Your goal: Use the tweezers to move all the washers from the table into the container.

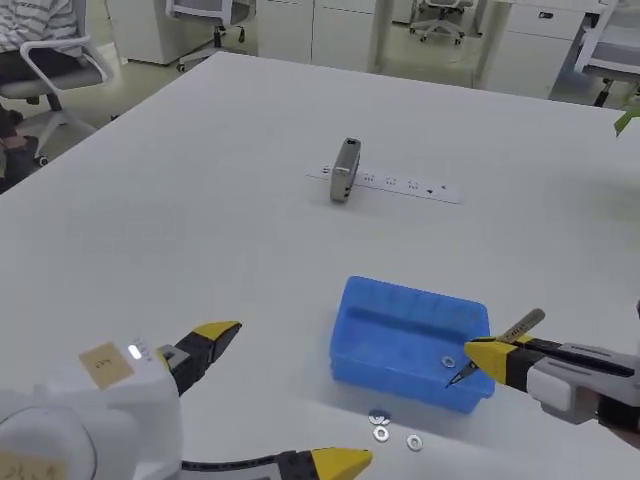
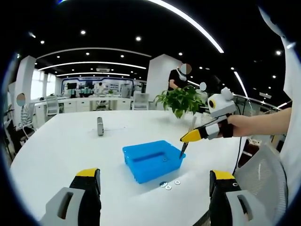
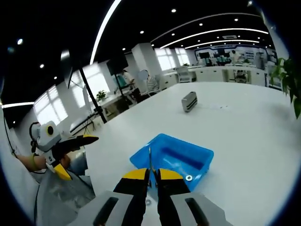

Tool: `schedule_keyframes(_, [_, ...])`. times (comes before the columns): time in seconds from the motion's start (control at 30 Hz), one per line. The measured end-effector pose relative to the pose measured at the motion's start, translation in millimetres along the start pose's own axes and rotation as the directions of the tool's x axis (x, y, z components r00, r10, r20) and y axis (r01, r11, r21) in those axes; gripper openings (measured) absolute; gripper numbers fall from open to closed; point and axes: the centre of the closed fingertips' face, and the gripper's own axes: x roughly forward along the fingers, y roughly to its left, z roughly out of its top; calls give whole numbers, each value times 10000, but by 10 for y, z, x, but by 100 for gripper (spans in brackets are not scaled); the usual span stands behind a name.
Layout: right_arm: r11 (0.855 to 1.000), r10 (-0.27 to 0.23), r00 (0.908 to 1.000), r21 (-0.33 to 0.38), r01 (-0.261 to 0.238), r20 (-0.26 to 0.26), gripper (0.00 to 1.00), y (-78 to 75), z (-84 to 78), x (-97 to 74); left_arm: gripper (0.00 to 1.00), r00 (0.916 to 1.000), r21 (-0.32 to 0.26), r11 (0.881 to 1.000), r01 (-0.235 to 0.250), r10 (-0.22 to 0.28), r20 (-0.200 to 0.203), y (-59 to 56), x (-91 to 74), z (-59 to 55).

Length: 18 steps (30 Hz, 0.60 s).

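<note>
White table bears container, washers, power strip.

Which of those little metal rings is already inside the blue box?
The washer beside the tip of the tweezers, inside the container; the other three washers lie on the table before it.

Smooth, faintly glossy blue plastic container. Shiny metal washers just in front of it, one inside. Dull grey metal tweezers above its rim. Matt white desk underneath.
</note>
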Motion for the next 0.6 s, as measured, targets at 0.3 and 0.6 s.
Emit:
schedule_keyframes(0.3, [9994, 195, 9993, 282, -186, -329, 4, 62, -221, 90, 99, 10000, 6, 10000, -4, 4, -17, 2, 2, -6])
schedule_keyframes(0.6, [9984, 355, 9968, 472, -321, -720, 4, 89, -393, 199, 98, 10000, 7, 10000, 3, -3, -43, 1, 1, -11])
